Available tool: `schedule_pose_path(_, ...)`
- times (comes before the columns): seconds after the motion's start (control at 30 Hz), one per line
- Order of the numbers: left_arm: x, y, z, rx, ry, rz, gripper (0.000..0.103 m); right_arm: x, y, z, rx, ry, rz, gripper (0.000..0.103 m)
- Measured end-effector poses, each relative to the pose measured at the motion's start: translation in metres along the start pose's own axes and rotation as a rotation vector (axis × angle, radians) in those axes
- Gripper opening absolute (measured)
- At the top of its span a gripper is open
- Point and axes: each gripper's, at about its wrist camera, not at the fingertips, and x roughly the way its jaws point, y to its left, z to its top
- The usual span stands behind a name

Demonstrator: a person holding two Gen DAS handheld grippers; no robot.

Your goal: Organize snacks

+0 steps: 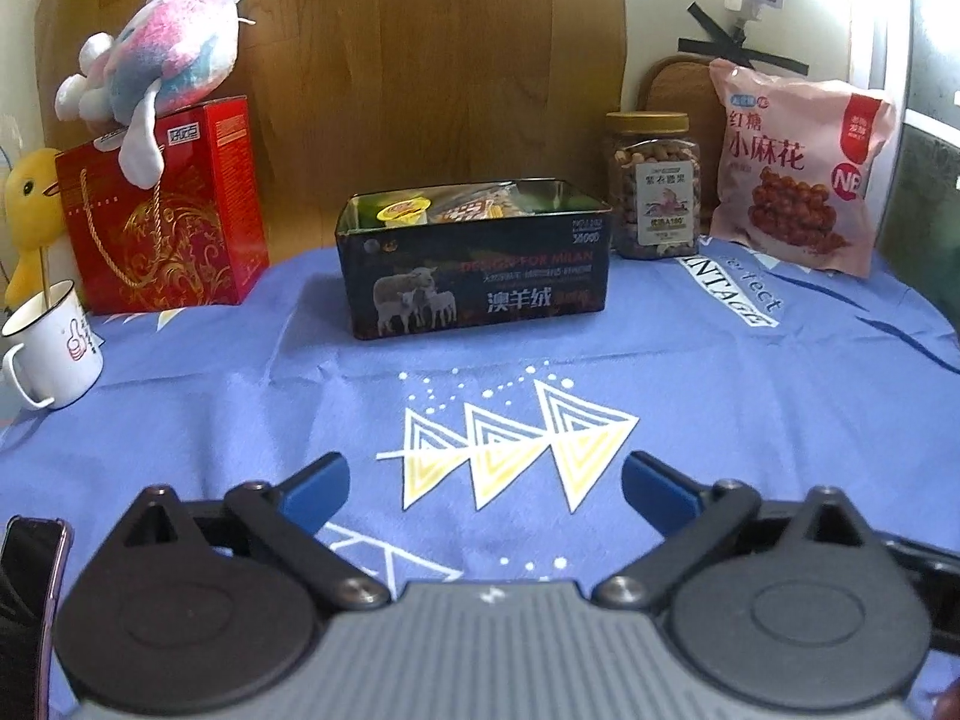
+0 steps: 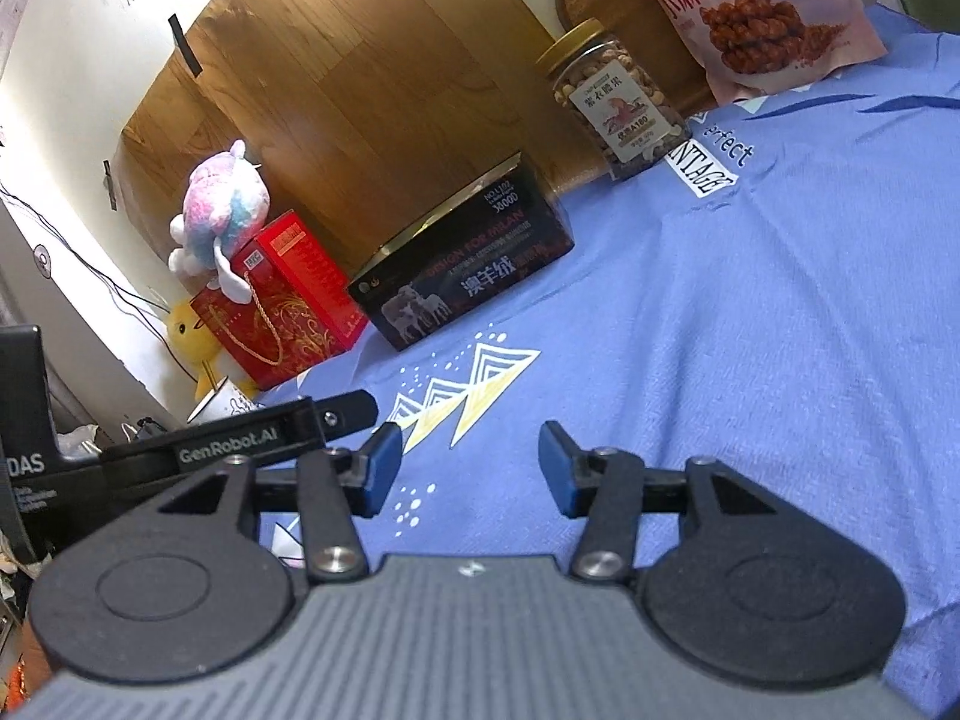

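Snacks inside the tin show only from my left view; the right sees its outside. Both my left gripper and right gripper are spread, holding nothing.

Blue tablecloth carries tin, nut jar, pink snack bag, red box, mug.

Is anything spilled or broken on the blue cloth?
Nothing spilled or broken. The nut jar stands upright with its lid on, the pink snack bag looks sealed, and the black tin sits flat, open, with snacks inside.
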Motion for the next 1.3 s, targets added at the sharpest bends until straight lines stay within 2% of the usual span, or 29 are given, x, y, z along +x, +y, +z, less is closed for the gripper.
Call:
schedule_pose_path(0.3,0.005,0.001,-0.001,0.007,0.013,0.035,0.103,-0.001,-0.003,-0.001,0.016,-0.005,-0.005,0.055)
schedule_pose_path(0.57,0.008,0.005,0.001,0.003,0.01,0.074,0.103,-0.002,-0.004,-0.001,0.026,-0.018,-0.016,0.062)
schedule_pose_path(0.83,0.006,0.007,0.0,0.04,-0.021,0.172,0.103,-0.002,-0.007,0.001,0.051,-0.031,-0.037,0.067)
schedule_pose_path(1.13,0.002,0.009,-0.001,0.152,-0.082,0.318,0.103,0.0,-0.008,0.001,0.059,-0.025,-0.031,0.069)
schedule_pose_path(1.2,0.005,0.009,-0.002,0.18,-0.083,0.366,0.103,0.0,-0.008,0.0,0.064,-0.023,-0.031,0.069)
schedule_pose_path(1.3,0.006,0.014,-0.003,0.178,-0.072,0.381,0.103,0.002,-0.011,-0.003,0.082,-0.014,-0.027,0.069)
